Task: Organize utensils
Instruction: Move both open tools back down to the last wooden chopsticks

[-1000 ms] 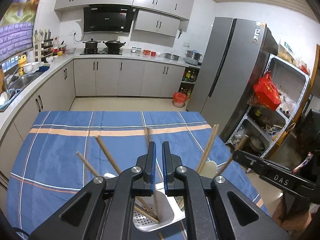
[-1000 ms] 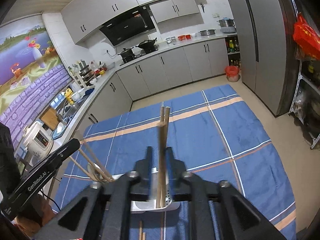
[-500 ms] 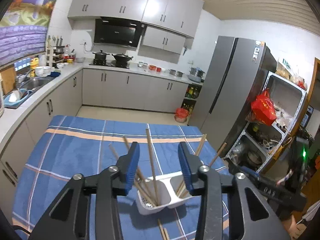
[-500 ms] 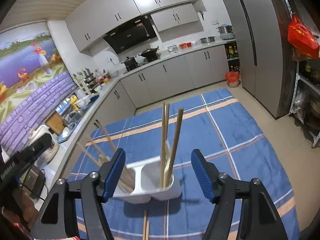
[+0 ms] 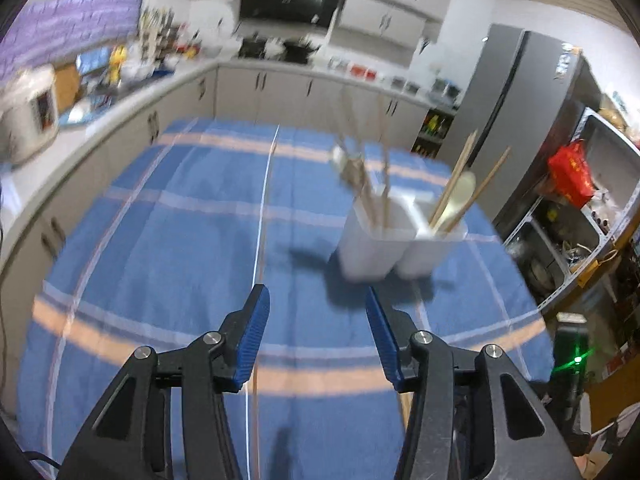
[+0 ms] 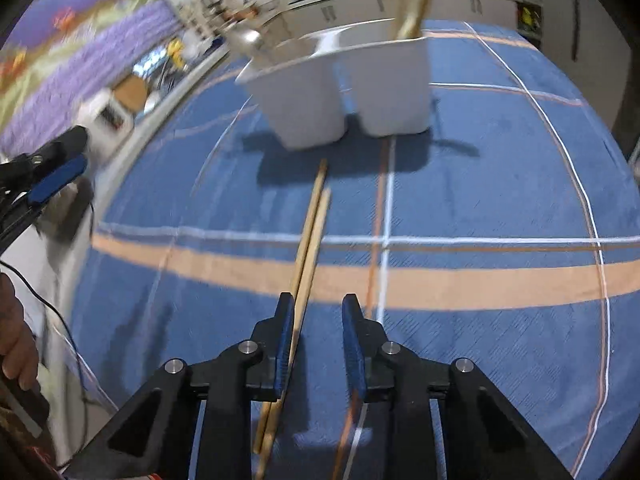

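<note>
A blue striped tablecloth (image 5: 168,216) covers the table, with broad bare cloth to the left of and in front of the white two-compartment utensil holder (image 5: 396,240), which stands toward the table's far right part in the left wrist view. The left gripper (image 5: 316,328) hangs over bare cloth, its jaws spread and having just been opening, with nothing between them. The right gripper (image 6: 316,340) points down at a pair of wooden chopsticks (image 6: 312,236) lying on the cloth just in front of the holder; its jaws have just been closing, a gap remains, and the pair runs along the inner face of the left pad, though whether it is pressed cannot be told. In the left wrist view, chopsticks and a pale spoon (image 5: 456,196) lean in the holder's right compartment; the contents of the left compartment are blurred by motion. The right wrist view crops the holder's contents at the top edge, but alone shows the loose pair, most of which the left wrist view does not show. A hand (image 6: 16,344) appears at its left edge.
</note>
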A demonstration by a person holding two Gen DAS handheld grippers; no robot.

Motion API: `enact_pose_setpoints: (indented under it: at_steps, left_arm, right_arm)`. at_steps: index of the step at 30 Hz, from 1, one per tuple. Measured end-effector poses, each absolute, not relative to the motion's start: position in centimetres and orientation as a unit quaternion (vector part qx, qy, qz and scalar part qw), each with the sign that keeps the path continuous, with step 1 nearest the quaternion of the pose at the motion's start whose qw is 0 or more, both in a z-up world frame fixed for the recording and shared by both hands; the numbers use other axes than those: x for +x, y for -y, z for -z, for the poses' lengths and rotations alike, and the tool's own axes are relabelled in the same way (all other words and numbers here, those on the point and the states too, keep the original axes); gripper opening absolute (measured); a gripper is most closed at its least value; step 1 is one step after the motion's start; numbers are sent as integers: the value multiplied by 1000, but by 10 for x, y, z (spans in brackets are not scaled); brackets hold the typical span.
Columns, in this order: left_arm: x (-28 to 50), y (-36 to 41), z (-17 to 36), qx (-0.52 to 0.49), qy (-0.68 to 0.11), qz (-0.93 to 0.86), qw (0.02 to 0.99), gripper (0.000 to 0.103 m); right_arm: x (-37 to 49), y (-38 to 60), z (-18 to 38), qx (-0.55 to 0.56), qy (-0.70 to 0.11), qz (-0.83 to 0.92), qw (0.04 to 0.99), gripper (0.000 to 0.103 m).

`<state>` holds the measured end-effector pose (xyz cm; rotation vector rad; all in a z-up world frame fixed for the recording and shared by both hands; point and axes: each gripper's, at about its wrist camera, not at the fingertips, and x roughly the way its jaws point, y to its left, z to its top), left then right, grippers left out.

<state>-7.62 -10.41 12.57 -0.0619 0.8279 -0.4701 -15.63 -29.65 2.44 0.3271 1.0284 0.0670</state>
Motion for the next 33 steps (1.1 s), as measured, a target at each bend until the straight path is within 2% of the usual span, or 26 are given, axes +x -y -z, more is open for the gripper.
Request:
enact_pose_setpoints:
  at_steps: [5,19,29,33]
  left_arm:
    - [-87,92,-97,-45,-432,216,875,49]
    - [-89,102,-78,-40,-452,217,864,49]
    - [-76,115,-68,-40,-466,220,856,49]
    - [-72,122,-63,-40,-473,226,851,49]
  right_arm:
    - [-158,280,-12,124,-500,-27,857,27]
    - [-128,263,-18,22,-509,36,860,26]
    - [-129,318,-12,32,-524,116,843,26]
    - [-135,321,-25,103,-504,34,857,26]
